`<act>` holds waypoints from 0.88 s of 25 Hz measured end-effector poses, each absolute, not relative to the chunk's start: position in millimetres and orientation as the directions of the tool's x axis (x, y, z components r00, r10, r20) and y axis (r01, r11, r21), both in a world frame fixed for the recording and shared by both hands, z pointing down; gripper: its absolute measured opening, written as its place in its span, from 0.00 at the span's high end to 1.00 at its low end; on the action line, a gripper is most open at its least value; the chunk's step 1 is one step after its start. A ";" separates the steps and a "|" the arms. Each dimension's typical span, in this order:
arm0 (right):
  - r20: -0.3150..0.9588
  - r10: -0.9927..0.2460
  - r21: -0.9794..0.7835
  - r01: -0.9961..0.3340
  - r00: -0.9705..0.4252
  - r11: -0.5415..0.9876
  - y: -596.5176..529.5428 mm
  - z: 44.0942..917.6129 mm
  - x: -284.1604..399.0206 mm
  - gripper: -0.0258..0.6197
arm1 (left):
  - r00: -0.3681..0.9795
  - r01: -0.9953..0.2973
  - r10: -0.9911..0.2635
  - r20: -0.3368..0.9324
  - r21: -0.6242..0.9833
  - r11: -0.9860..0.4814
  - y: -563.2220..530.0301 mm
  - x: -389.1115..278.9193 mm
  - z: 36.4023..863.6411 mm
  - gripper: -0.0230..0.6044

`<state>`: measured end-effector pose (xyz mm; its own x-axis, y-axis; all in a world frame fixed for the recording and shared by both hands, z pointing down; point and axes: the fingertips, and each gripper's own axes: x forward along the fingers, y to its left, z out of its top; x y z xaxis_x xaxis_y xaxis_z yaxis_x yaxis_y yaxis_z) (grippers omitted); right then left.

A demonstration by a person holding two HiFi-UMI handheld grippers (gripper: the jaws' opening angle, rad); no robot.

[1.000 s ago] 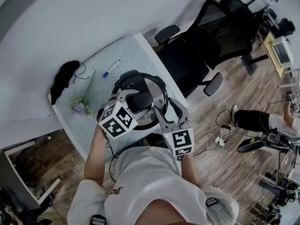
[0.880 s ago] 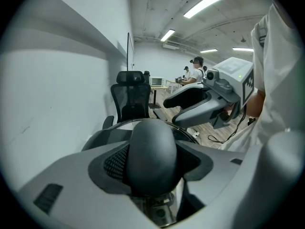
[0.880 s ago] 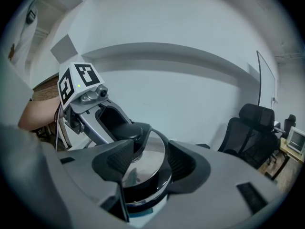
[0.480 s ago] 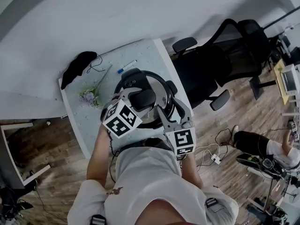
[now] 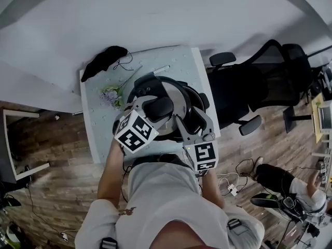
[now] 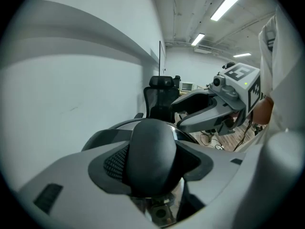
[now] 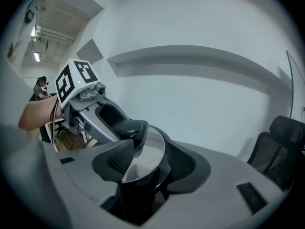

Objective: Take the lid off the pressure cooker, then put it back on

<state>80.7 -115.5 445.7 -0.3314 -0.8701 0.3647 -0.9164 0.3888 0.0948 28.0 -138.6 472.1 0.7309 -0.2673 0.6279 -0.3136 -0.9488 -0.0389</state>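
Note:
A steel pressure cooker (image 5: 175,98) stands on a small pale table (image 5: 98,134). My left gripper (image 5: 154,109) reaches over the lid from the near side and is shut on the lid's black knob (image 6: 152,147), whose rounded top fills the space between the pads (image 6: 114,163). My right gripper (image 5: 193,115) is at the cooker's right side, shut on the black side handle (image 7: 138,194), with the shiny lid edge (image 7: 145,154) just above it. Each gripper view shows the other gripper across the lid. Whether the lid is raised off the pot I cannot tell.
A black cloth with cables (image 5: 106,58), a flower sprig (image 5: 110,95) and a pen (image 5: 158,69) lie at the table's far side. A black office chair (image 5: 249,95) stands right of the table. A wall runs behind. A power strip (image 5: 231,191) lies on the wooden floor.
Both grippers keep their hold on the cooker. In the head view the table, chair and floor have slid to the right and turned, so that camera has shifted.

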 end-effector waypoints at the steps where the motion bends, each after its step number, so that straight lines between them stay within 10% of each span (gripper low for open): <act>1: 0.363 -0.865 0.096 -0.910 -0.345 0.403 -116.3 445.4 76.1 0.61 | 0.728 -0.331 -0.281 0.626 -0.038 -0.943 -138.6 23.2 472.1 0.53; 22: 0.403 -0.721 0.102 -0.756 -0.563 0.647 -116.4 458.3 -9.2 0.61 | 0.609 -0.628 -0.498 0.617 -0.008 -0.778 -124.2 -78.6 484.4 0.53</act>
<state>-9.2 -116.4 458.3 -0.5632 -0.7215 0.4028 -0.7555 0.6470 0.1024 -78.6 -124.2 484.4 0.6091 -0.4978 0.6174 -0.6279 -0.7782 -0.0081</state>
